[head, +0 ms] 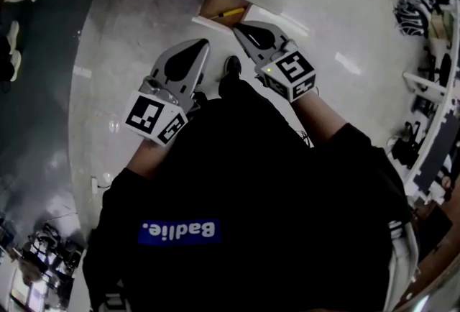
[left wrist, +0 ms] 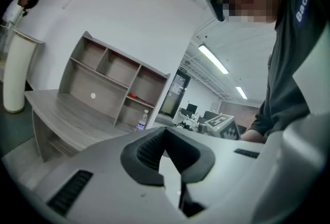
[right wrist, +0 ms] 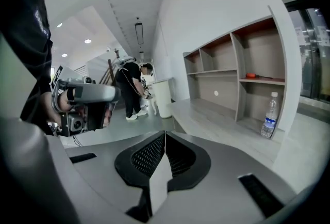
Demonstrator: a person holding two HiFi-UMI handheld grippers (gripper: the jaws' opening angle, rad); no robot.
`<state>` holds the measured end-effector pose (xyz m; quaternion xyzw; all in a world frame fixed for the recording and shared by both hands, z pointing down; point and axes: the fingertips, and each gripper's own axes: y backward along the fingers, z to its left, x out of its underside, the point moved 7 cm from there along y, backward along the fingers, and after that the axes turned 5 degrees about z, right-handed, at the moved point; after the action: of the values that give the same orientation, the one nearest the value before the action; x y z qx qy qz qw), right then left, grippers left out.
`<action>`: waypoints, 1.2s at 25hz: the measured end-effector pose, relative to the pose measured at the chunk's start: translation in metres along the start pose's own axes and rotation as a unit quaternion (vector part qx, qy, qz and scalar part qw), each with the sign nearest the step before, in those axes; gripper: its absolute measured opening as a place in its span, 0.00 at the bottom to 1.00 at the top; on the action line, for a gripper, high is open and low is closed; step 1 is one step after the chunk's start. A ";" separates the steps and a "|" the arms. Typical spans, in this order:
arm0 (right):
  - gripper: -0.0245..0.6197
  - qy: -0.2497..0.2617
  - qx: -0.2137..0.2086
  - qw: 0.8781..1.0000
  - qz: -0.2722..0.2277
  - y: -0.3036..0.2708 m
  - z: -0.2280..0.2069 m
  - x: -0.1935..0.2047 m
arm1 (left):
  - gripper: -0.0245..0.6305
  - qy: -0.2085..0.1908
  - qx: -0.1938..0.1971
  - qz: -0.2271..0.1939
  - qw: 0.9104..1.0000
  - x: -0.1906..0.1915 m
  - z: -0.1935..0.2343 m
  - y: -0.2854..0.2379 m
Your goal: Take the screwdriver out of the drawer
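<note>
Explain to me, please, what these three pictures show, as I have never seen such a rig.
There is no robot here. A person holds a hand tool with two jaws in each hand. The head view comes from a camera on the person's head, looking steeply down. It shows the left gripper and the right gripper pointing toward what looks like an open drawer. A yellow tool, probably the screwdriver, lies inside it. The other two pictures come from a camera riding on each gripper, looking along its jaws. Both pairs of jaws are together and hold nothing. Beyond them stands a shelf with a bottle at its base.
</note>
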<state>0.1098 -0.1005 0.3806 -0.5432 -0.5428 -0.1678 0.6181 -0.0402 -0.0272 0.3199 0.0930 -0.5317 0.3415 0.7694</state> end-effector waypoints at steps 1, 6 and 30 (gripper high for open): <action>0.09 0.006 -0.004 1.000 0.007 -0.004 -0.006 0.004 | 0.04 0.003 -0.005 -0.002 1.000 0.002 0.001 -0.005; 0.09 0.043 -0.019 0.998 0.045 -0.037 -0.025 0.026 | 0.04 0.017 -0.023 -0.020 0.999 0.012 0.016 -0.019; 0.21 0.223 0.031 0.938 0.264 -0.158 -0.066 0.147 | 0.04 0.053 -0.064 -0.031 0.996 0.042 0.065 0.025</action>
<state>0.0682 -0.1562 0.5947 -0.5960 -0.2327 -0.0982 0.7622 -0.0964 -0.0239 0.3786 0.0418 -0.5081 0.2875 0.8109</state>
